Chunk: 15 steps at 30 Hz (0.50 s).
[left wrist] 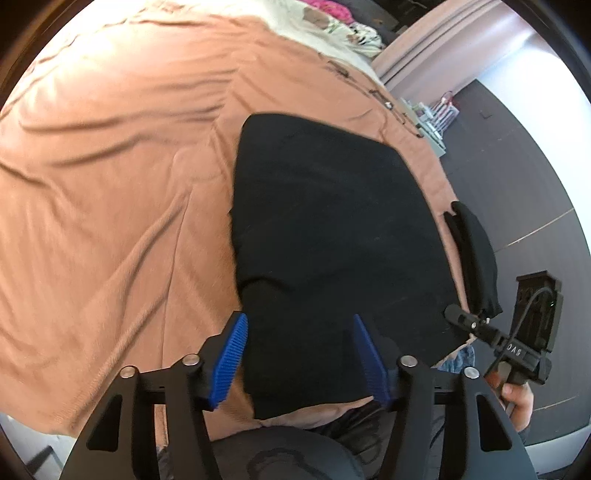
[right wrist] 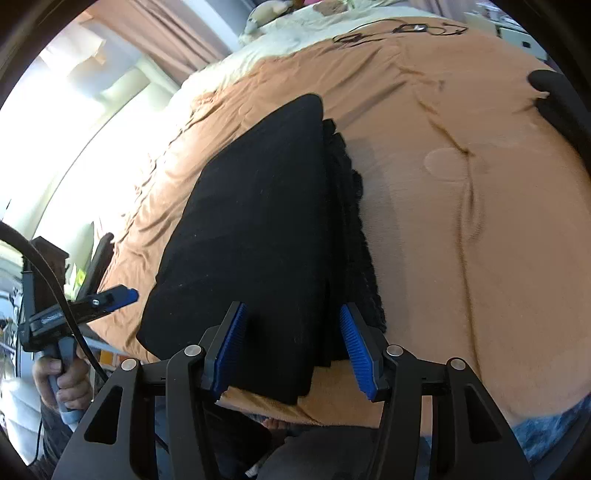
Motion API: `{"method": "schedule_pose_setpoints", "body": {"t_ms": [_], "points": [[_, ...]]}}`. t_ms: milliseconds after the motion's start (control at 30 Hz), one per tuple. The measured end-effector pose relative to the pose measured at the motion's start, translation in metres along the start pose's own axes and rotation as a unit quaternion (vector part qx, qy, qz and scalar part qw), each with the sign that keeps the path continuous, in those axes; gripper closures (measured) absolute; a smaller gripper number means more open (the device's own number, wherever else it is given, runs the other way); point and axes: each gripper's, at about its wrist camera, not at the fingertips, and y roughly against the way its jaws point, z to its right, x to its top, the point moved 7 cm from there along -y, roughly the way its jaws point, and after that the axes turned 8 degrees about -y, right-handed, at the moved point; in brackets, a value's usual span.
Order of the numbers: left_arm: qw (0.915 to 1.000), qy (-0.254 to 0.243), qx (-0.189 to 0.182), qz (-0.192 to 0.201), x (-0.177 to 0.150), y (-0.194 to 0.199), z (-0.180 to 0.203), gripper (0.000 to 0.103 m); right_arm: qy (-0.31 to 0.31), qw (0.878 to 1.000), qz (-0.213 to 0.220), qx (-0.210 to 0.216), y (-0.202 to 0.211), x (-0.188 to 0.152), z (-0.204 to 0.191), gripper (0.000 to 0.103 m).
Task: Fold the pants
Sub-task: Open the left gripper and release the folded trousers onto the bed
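Note:
The black pants [left wrist: 332,229] lie folded in a long flat stack on the orange bedsheet [left wrist: 110,184], their near end at the bed's front edge. My left gripper [left wrist: 301,356] hangs open over the near left corner, blue pads [left wrist: 229,362] standing wide on either side of the cloth. In the right wrist view the pants [right wrist: 258,240] show layered edges along their right side. My right gripper [right wrist: 293,349] is open over the near right corner, and nothing is pinched between its pads [right wrist: 356,350]. Each gripper appears in the other's view: the right gripper [left wrist: 465,321] and the left gripper [right wrist: 114,295], each held by a hand.
A second black garment [left wrist: 476,254] hangs at the bed's right edge. Cream floral bedding [left wrist: 332,22] and thin cables [right wrist: 399,29] lie at the far end. A pink curtain [left wrist: 443,40], dark floor [left wrist: 524,155] and a bright window [right wrist: 74,92] surround the bed.

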Motion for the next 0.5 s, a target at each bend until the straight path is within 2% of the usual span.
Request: {"method": "schedule_pose_setpoints", "body": {"t_ms": [67, 167, 267, 367, 500], "points": [[0.9999, 0.007, 0.002, -0.007, -0.005, -0.005, -0.006, 0.046, 0.012, 1.0, -0.004, -0.004, -0.005, 0.004, -0.002, 0.08], [0.9997, 0.017, -0.011, -0.013, -0.01, -0.009, -0.009, 0.047, 0.019, 1.0, 0.008, -0.005, -0.002, 0.011, 0.001, 0.095], [0.9995, 0.018, -0.021, -0.018, -0.014, -0.01, -0.006, 0.047, 0.016, 1.0, 0.019, -0.006, 0.005, 0.008, 0.006, 0.097], [0.9988, 0.017, -0.037, -0.026, -0.019, -0.011, 0.0, 0.047, 0.007, 0.999, 0.029, -0.023, 0.01, 0.006, 0.017, 0.098], [0.9977, 0.022, -0.05, -0.041, -0.025, -0.018, 0.002, 0.047, -0.009, 0.999, 0.016, -0.03, -0.002, 0.001, 0.031, 0.098]]}}
